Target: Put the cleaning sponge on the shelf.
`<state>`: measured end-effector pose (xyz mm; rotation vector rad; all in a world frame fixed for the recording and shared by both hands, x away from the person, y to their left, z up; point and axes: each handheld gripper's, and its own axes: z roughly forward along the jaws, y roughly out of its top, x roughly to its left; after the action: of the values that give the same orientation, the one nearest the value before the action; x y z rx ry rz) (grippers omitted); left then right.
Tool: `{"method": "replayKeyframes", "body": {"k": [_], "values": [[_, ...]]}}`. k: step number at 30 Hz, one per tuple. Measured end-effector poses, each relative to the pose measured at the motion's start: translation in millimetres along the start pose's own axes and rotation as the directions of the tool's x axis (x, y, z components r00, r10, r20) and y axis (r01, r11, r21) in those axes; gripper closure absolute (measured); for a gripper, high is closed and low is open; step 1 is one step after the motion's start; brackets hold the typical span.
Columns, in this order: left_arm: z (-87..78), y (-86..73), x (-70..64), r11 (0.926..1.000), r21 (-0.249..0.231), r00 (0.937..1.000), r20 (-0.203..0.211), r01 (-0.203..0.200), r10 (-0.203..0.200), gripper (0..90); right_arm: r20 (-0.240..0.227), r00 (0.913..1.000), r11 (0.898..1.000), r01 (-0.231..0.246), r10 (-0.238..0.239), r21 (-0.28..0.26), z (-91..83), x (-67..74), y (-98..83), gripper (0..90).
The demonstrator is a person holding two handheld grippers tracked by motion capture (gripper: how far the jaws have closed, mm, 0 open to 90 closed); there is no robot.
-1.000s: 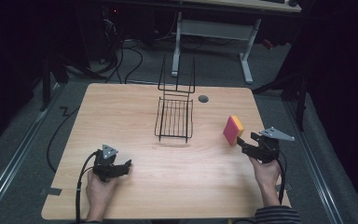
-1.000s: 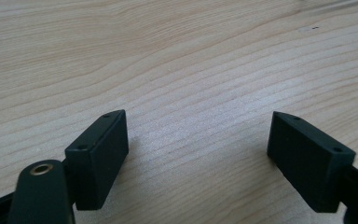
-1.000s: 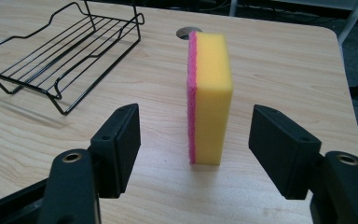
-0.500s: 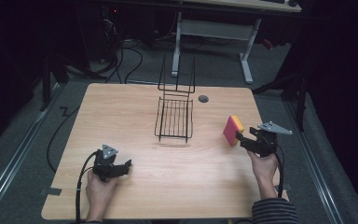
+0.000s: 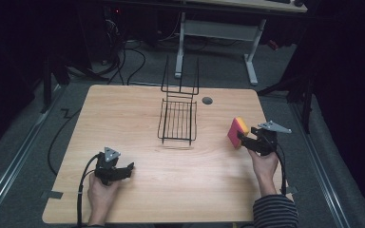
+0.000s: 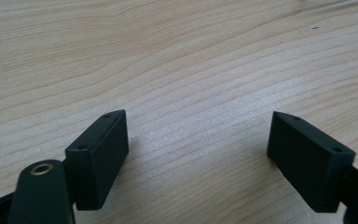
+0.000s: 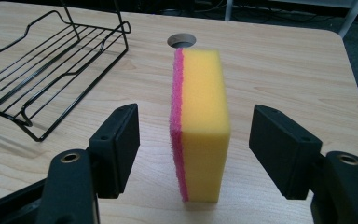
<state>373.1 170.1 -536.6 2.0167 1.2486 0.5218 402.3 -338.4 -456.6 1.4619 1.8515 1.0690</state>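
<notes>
The right tool (image 7: 193, 140) hovers low over the desk (image 5: 138, 114), jaws spread either side of an upright yellow-and-pink sponge (image 7: 200, 121) standing near the wire rack (image 5: 177, 121). The left tool (image 5: 116, 172) rests near the front edge, jaws apart

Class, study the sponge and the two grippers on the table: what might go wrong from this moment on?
1. The sponge stands on a narrow edge between the open jaws of the right gripper, apparently untouched; one jaw landing first could tip it over.
2. The wire rack lies close beside it, so a sideways swing might knock the rack.
</notes>
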Motion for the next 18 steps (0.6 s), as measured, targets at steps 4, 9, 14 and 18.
{"method": "replayKeyframes", "body": {"k": [4,9,14,18], "values": [[0.0,0.0,0.0,1.0,0.0,1.0,0.0,0.0,0.0,21.0,0.002,1.0,1.0,0.0,0.0,0.011,5.8,0.0,-1.1,34.0],[0.0,0.0,0.0,1.0,0.0,1.0,0.0,0.0,0.0,21.0,0.005,1.0,1.0,0.001,-0.001,0.027,14.4,-0.1,-3.5,34.9],[0.0,0.0,0.0,1.0,0.0,1.0,0.0,0.0,0.0,21.0,0.007,1.0,0.999,-0.004,0.004,0.039,22.2,0.5,-5.6,36.5],[0.0,0.0,0.0,1.0,0.0,1.0,0.0,0.0,0.0,21.0,0.017,0.9998,0.998,0.0,-0.001,0.057,29.3,0.3,-8.4,37.6]]}}
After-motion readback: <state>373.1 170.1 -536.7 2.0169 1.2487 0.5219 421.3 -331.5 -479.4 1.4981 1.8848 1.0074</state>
